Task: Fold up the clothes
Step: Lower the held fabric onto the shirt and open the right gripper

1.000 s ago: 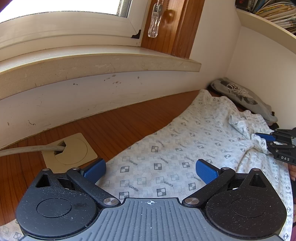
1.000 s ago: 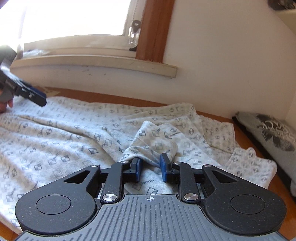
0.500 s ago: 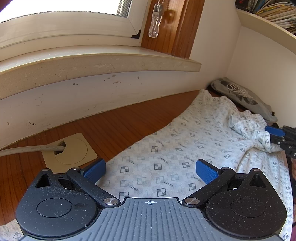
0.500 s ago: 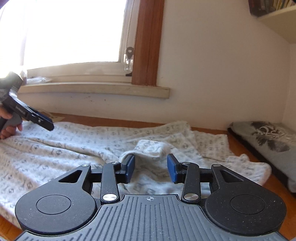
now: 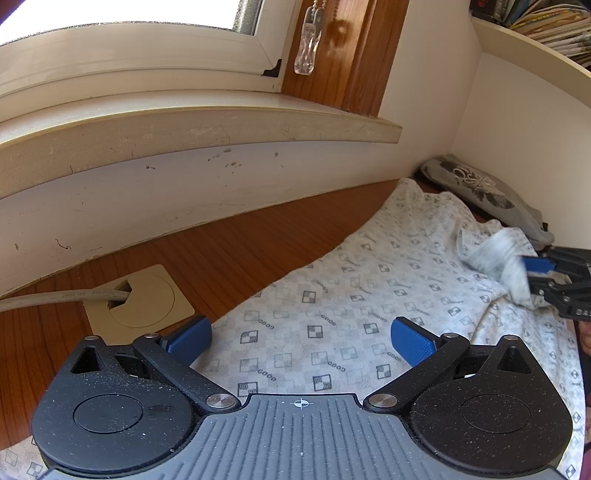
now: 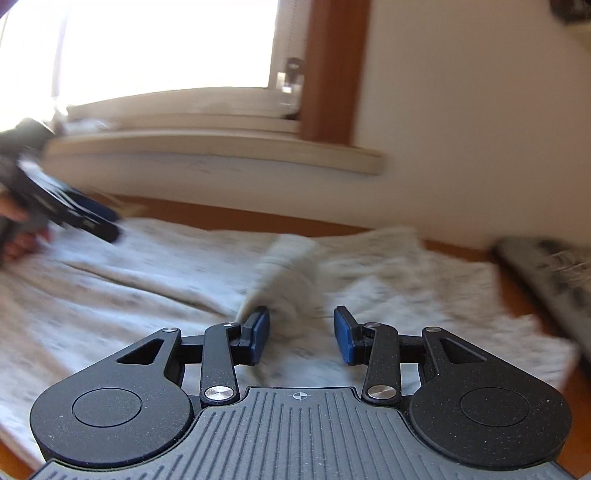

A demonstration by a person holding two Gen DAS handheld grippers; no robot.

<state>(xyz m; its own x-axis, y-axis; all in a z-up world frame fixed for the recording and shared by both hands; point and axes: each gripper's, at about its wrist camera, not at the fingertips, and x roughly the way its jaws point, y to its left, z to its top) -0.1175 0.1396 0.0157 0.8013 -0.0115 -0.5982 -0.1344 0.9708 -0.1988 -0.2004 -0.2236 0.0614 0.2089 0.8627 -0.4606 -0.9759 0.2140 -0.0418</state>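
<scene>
My left gripper [image 5: 301,341] hung spread wide over the near hem of the patterned garment [image 5: 332,325], pinching nothing. At about three o'clock my right gripper [image 6: 301,334] stood parted, its blue pads clear of the bunched sleeve [image 6: 288,273] between them. Released that loosely, the sleeve could slump crooked and spoil the fold across the wooden table [image 5: 229,258].

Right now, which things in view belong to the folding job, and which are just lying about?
Job:
- patterned white garment, spread on the wooden table
- left tongs, open
- right tongs, open

Lying about:
- grey printed garment
- cable
- cable cover plate
- books
</scene>
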